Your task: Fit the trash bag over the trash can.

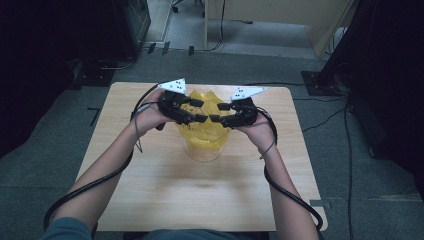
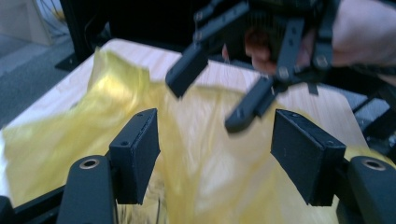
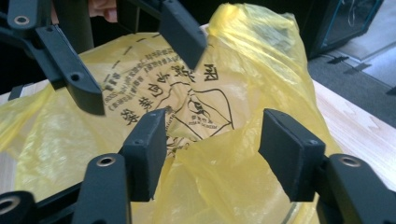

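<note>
A person sits at a wooden table and holds one gripper in each hand. In the middle of the table stands a clear container, and a yellow plastic bag sits inside it, with the upper part of the bag rising above the rim. The bag is thin and wrinkled, and black printed signs and a drawing are visible on it in the right gripper view.

In the high view the left gripper is over the left side of the bag and the right gripper is over the right side. Their tips point to each other and are very near, just above the opening of the bag.

In the left gripper view the left gripper has its jaws spread wide. Yellow plastic lies behind and under the gap, but nothing is pinched between them. Farther off in the same view is the right gripper, a little blurred, also with its jaws apart.

In the right gripper view the right gripper is spread too, and a folded edge of the bag stands in the gap between the jaws. I cannot tell if the plastic touches the pads. The left gripper is seen at the top of this view, with its jaws open over the printed side of the bag
</note>
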Demonstrator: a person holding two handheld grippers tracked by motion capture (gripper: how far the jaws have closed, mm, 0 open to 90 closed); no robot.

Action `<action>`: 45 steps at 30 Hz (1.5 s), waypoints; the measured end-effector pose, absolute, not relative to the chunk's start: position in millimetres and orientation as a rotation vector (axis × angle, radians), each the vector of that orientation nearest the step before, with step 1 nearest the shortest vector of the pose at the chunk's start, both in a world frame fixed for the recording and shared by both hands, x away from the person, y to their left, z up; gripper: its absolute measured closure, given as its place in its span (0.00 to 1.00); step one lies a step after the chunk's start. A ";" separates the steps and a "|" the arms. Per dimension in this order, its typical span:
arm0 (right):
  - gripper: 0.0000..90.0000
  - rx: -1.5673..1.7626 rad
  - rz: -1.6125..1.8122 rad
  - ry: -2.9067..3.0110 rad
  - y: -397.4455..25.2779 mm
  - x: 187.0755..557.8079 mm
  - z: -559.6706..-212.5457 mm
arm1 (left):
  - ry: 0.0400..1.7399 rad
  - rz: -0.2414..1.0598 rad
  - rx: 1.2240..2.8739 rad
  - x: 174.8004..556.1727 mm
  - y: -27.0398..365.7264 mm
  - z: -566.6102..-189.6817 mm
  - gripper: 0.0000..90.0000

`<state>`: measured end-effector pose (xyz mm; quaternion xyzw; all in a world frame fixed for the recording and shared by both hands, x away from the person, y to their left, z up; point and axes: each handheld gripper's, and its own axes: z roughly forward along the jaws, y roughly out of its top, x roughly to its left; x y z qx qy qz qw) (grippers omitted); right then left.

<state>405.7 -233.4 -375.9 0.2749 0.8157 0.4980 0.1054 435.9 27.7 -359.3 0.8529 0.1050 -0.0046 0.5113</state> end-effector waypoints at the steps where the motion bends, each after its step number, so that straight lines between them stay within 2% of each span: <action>1: 0.48 0.798 1.466 2.404 -233.0 405.1 -375.7 | 0.251 -0.001 2.064 432.5 31.9 -360.0 0.36; 11: 0.48 0.779 1.385 2.530 -203.8 420.3 -373.9 | 0.293 0.026 2.046 407.4 67.1 -374.9 0.36; 18: 0.39 0.724 1.189 2.666 -185.9 425.3 -388.9 | 0.324 0.018 2.032 404.5 78.9 -383.9 0.35; 23: 0.26 0.693 1.080 2.731 -177.5 424.4 -403.8 | 0.331 0.022 2.001 403.0 80.0 -387.1 0.35; 25: 0.26 0.626 1.006 2.781 -174.4 423.5 -405.6 | 0.329 0.030 2.000 402.0 79.7 -387.5 0.35; 30: 0.30 0.718 1.003 2.698 -174.0 423.4 -404.4 | 0.326 0.023 1.987 401.0 78.9 -389.2 0.35; 37: 0.43 0.766 0.934 2.583 -173.5 424.6 -403.1 | 0.317 0.009 1.984 402.1 75.4 -390.2 0.35; 43: 0.41 0.900 0.944 2.517 -173.8 427.8 -400.8 | 0.324 0.009 1.985 403.7 74.0 -389.7 0.35; 45: 0.34 0.891 0.968 2.527 -173.9 427.1 -400.7 | 0.327 0.014 1.993 404.2 73.4 -389.0 0.35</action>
